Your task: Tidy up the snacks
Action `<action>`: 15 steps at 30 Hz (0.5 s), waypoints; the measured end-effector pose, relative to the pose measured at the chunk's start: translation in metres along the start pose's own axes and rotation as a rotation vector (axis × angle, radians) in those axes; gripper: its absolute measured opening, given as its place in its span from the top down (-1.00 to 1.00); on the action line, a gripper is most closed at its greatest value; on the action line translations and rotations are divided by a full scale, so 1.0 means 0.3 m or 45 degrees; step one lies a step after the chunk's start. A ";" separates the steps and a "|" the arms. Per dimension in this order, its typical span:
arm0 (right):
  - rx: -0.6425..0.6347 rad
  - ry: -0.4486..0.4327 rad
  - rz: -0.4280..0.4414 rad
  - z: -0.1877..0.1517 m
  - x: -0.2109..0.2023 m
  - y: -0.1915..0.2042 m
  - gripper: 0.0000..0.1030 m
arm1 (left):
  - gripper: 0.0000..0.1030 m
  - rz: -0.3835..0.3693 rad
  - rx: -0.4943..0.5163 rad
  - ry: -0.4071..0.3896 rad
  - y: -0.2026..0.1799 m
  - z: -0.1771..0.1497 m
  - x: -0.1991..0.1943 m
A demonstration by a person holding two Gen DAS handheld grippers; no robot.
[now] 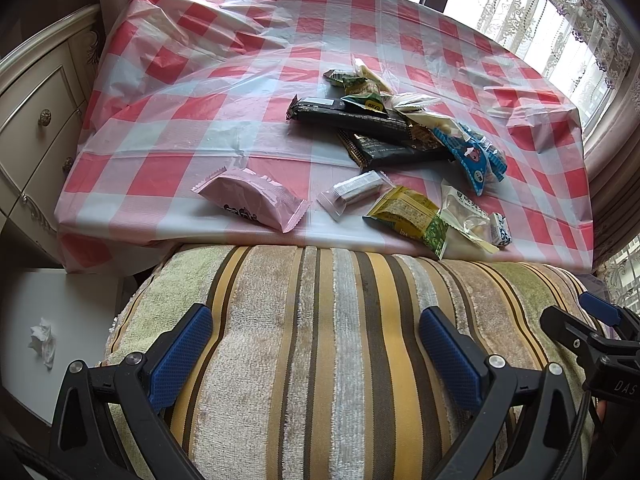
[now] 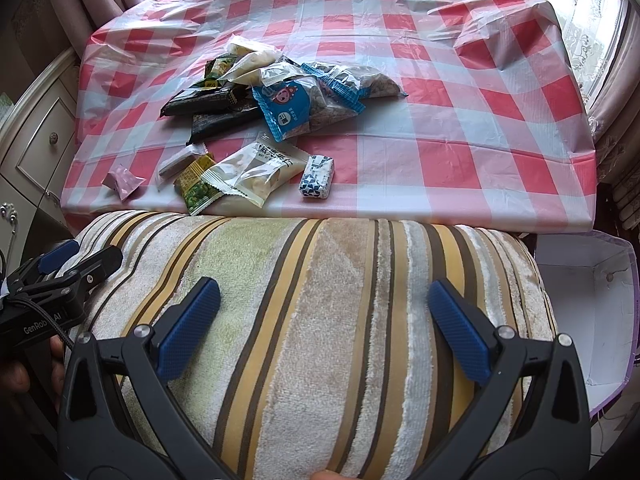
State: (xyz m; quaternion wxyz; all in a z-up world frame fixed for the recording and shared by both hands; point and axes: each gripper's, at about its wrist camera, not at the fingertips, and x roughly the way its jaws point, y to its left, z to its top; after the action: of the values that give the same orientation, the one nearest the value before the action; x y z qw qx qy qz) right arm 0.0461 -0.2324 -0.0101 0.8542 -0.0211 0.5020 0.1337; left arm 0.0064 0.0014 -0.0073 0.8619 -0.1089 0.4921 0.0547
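On the checked tablecloth (image 1: 256, 60) every snack packet (image 1: 252, 198) lies unsorted, while left gripper (image 1: 316, 350) and right gripper (image 2: 324, 330) gape empty.

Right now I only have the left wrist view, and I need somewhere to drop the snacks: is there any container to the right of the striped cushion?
Observer: Yes, a white open-topped container with a purple rim stands just right of the striped towelling cushion, below the table edge.
Operator: Anything in it?
Observer: The part I can see looks bare, but its near end is cut off.
Operator: What lies behind the blue snack packets in the pile?
Observer: Behind the blue snack packets lies a clear packet of dark seeds.
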 end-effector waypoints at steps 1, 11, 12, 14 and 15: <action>0.000 0.000 0.000 0.000 0.000 0.001 -1.00 | -1.00 0.000 0.000 0.000 0.000 0.000 0.000; -0.011 0.003 -0.012 0.000 0.008 0.004 -1.00 | -1.00 0.000 0.000 0.000 0.000 0.001 0.000; -0.012 0.003 -0.014 0.000 0.008 0.008 -1.00 | -1.00 0.000 0.000 0.000 0.000 0.001 0.000; -0.013 0.004 -0.015 0.000 0.009 0.008 -1.00 | -1.00 0.000 0.000 0.000 0.000 0.001 0.000; -0.013 0.004 -0.015 0.000 0.009 0.007 -1.00 | -1.00 0.000 0.000 0.000 0.000 0.000 0.000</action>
State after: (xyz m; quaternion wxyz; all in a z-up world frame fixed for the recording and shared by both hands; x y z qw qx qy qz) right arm 0.0469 -0.2297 -0.0123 0.8541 -0.0287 0.5026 0.1310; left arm 0.0065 0.0016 -0.0072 0.8619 -0.1089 0.4922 0.0545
